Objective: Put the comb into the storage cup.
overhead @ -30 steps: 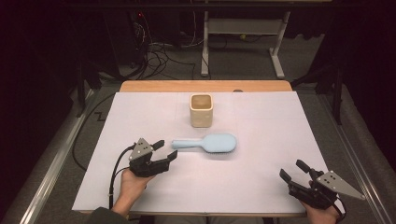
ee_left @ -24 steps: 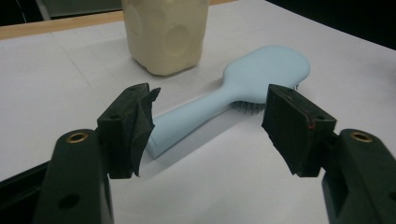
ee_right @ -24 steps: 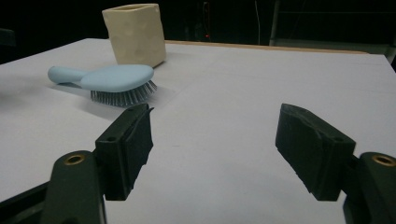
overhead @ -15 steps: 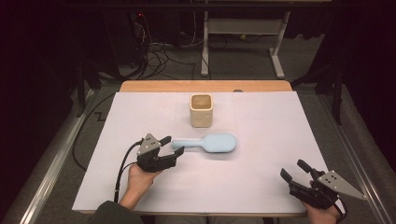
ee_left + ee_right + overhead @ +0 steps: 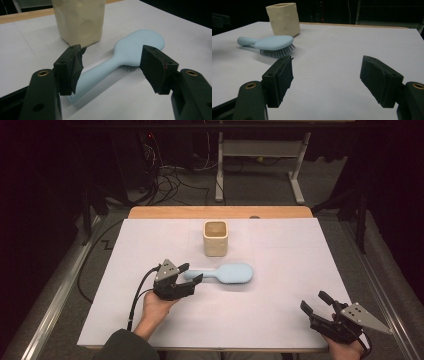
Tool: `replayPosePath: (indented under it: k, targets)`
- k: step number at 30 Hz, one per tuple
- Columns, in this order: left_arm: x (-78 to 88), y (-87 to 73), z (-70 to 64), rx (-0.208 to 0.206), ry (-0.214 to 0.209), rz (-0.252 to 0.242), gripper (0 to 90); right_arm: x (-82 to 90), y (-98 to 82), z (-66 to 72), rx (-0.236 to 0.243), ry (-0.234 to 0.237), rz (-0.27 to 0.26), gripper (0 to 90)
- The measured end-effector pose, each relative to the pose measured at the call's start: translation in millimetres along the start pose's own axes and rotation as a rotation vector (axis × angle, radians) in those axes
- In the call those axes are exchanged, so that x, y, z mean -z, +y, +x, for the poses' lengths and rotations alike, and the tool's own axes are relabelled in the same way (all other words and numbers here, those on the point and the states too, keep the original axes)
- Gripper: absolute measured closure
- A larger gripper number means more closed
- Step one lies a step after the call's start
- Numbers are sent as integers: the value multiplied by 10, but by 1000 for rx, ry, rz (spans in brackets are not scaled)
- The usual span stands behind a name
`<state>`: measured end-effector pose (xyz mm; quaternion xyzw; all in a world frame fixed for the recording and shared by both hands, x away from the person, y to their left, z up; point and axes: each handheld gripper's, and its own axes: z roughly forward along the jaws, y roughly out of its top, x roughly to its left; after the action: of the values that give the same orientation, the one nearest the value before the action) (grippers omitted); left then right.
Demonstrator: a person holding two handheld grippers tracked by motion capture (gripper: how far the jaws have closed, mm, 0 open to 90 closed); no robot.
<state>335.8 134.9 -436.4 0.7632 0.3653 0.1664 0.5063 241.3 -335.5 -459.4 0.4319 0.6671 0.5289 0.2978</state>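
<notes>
Pale-blue plastic hairbrush (image 5: 223,273), bristles down, lies flat on the white table cover (image 5: 280,260), its handle pointing towards our left gripper (image 5: 190,274) and its oval head just in front of the cream square ceramic cup (image 5: 216,238), apart from it. We find the left gripper's jaws spread, one on each side of the handle end; in the left gripper view (image 5: 112,65) neither pad presses on the handle. We judge the step in hand to be the approach for a grasp. The next move calls for closing squarely across the narrow handle, low enough to avoid slipping off its rounded top. Our right gripper (image 5: 316,303) rests near the table's right front corner, jaws spread and empty, well apart from the brush.
</notes>
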Motion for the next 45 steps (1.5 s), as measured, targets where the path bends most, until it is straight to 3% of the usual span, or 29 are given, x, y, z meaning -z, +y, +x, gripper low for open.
replayPosePath:
  k: [22,31,45]
  targets:
    - [-229,118,-42,-10,-4,19,365,2,0,-3,-2,1,-4,266]
    - [-282,246,-70,-25,-4,29,394,3,0,-3,-4,1,-6,266]
    - [-375,555,-58,-11,7,122,461,6,1,-7,-4,4,-6,265]
